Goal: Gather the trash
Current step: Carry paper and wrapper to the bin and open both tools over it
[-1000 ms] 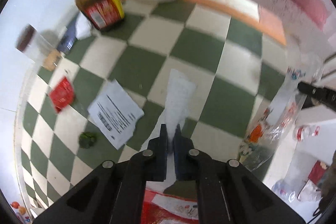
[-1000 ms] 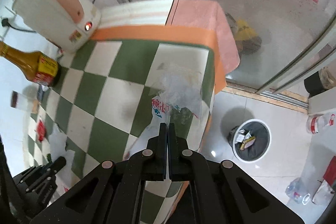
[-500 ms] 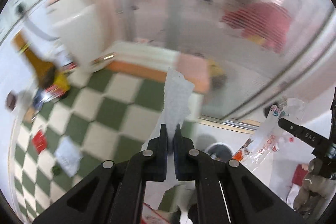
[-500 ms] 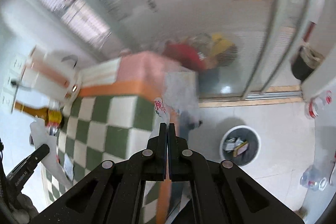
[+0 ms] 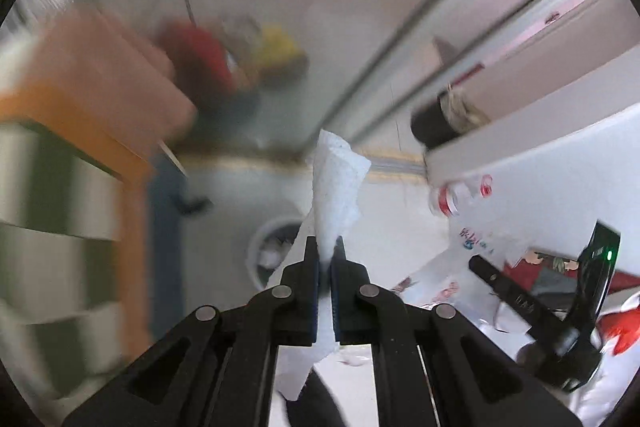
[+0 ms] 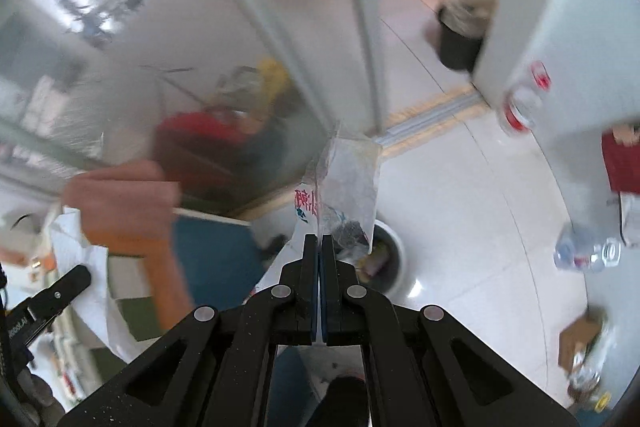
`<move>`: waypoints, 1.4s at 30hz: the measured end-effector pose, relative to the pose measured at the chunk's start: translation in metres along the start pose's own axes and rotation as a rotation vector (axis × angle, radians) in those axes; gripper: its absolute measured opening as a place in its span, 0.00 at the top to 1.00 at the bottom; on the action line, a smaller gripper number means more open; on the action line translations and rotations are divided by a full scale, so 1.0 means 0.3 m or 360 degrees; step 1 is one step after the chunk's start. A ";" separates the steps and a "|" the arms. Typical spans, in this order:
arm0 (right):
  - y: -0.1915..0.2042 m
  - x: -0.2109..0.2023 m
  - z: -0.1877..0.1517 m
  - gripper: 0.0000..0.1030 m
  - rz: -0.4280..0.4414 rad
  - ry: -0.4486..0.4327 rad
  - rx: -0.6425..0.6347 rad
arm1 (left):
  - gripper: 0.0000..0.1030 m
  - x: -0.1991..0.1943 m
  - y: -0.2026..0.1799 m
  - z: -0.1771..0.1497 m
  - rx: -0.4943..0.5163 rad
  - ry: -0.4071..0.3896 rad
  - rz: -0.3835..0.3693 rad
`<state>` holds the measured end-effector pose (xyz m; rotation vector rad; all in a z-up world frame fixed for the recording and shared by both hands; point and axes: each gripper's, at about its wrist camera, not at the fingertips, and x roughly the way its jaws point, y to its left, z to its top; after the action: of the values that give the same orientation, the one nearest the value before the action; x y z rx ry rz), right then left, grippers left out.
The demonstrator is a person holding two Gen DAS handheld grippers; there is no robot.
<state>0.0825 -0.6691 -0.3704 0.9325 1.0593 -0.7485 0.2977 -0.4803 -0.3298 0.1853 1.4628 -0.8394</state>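
Left tongs (image 5: 325, 253) pinch a crumpled white paper towel (image 5: 335, 183); right tongs (image 6: 319, 251) clamp a clear printed plastic wrapper (image 6: 344, 183). Both hang above the round white floor bin (image 6: 394, 259). Best to centre over its mouth before letting go.

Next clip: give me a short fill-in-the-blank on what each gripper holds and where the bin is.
1. The left gripper is shut on a white paper ____.
2. The right gripper pinches a clear ____ wrapper with red print.
3. The round trash bin stands on the ____, beyond the right gripper's fingers.

Missing words: towel; plastic; floor
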 end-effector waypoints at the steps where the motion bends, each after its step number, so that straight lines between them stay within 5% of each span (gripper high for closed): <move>1: -0.054 0.075 -0.002 1.00 -0.0027 0.0011 0.0020 | 0.98 0.081 0.003 0.000 -0.0029 0.0041 -0.0018; 7: -0.309 0.584 -0.042 1.00 -0.0142 0.0089 0.0135 | 0.98 0.751 0.158 -0.045 -0.0299 0.0311 -0.0096; 13: -0.432 1.017 -0.092 1.00 -0.0194 0.0134 0.0120 | 0.97 1.200 0.295 -0.106 -0.0398 0.0393 -0.0055; 18: -0.448 1.247 -0.152 1.00 -0.0150 0.0165 0.0071 | 0.97 1.372 0.356 -0.134 -0.0420 0.0445 -0.0045; 28: -0.325 1.395 -0.230 0.96 -0.0062 0.0282 -0.0148 | 0.91 1.447 0.349 -0.147 -0.0277 0.0527 0.0065; 29: -0.323 1.396 -0.236 0.87 -0.0062 0.0301 -0.0154 | 0.72 1.437 0.347 -0.148 -0.0247 0.0520 0.0103; 30: -0.323 1.398 -0.241 0.66 -0.0059 0.0324 -0.0149 | 0.36 1.420 0.343 -0.149 -0.0227 0.0503 0.0116; 32: -0.325 1.386 -0.245 0.46 -0.0041 0.0332 -0.0136 | 0.12 1.397 0.353 -0.147 -0.0235 0.0457 0.0092; 37: -0.325 1.350 -0.246 0.41 0.0013 0.0338 -0.0132 | 0.09 1.356 0.367 -0.148 -0.0217 0.0433 0.0123; 42: -0.329 1.279 -0.265 0.01 0.0078 0.0334 -0.0160 | 0.06 1.264 0.351 -0.176 -0.0126 0.0348 0.0270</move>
<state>0.0907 -0.6666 -0.7744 0.9618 1.2414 -0.5600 0.2761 -0.5203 -0.7243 0.3454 1.6565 -0.6369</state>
